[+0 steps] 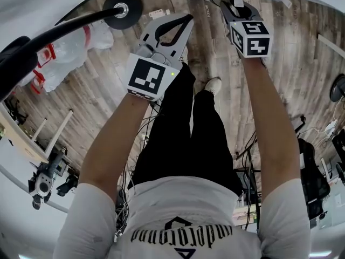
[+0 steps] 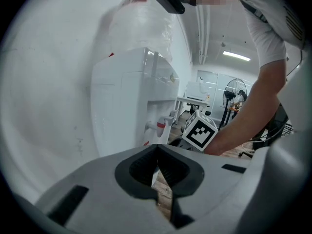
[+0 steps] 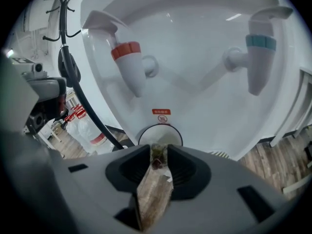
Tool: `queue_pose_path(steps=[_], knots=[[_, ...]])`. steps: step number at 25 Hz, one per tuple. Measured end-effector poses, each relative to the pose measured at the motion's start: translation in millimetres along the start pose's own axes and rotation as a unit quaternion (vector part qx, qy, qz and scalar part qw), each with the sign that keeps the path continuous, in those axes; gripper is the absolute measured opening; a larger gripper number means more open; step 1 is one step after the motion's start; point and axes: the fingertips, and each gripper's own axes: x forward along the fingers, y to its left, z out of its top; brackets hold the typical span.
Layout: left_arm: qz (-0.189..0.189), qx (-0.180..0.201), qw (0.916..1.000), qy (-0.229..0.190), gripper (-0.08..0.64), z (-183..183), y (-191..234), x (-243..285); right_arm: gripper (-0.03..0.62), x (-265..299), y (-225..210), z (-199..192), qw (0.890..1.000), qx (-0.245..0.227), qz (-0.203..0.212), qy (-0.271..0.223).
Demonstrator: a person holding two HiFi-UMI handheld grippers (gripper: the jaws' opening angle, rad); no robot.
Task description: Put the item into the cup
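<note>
The item [image 3: 158,156], a small greenish packet with a red spot, sits in the gap between my right gripper's [image 3: 159,152] fingertips. The jaws stand apart around it, and I see no pad pressing on it. Directly beyond it is the mouth of a white cup [image 3: 146,133], standing under the red tap [image 3: 130,65] of a white water dispenser [image 3: 195,96]. In the head view the right gripper [image 1: 234,4] reaches forward to the dispenser's foot. My left gripper [image 1: 186,19] hangs over the wooden floor, jaws closed tip to tip with nothing in them [image 2: 157,162].
A blue tap [image 3: 258,57] is to the right of the red one. Clear water bottles [image 1: 70,53] lie on the floor at left, beside a black round-based stand [image 1: 123,7]. The dispenser body [image 2: 131,96] rises close beside the left gripper. Desks and chairs line the room's edges.
</note>
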Motion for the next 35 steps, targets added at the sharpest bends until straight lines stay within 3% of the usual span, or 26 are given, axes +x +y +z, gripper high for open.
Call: queue_pose_path(steps=[20, 30, 35], knots=[[0.004, 0.009, 1.0000, -0.003, 0.009, 11, -3, -10, 0.163, -11, 13, 11, 1.000, -0.003, 0.006, -0.004], [0.026, 0.033, 0.9987, -0.030, 0.009, 70, -20, -37, 0.163, -88, 31, 49, 0.999, 0.005, 0.005, -0.049], [0.052, 0.038, 0.9970, -0.044, 0.008, 106, -44, -62, 0.150, -148, 53, 70, 0.996, -0.018, 0.018, -0.082]])
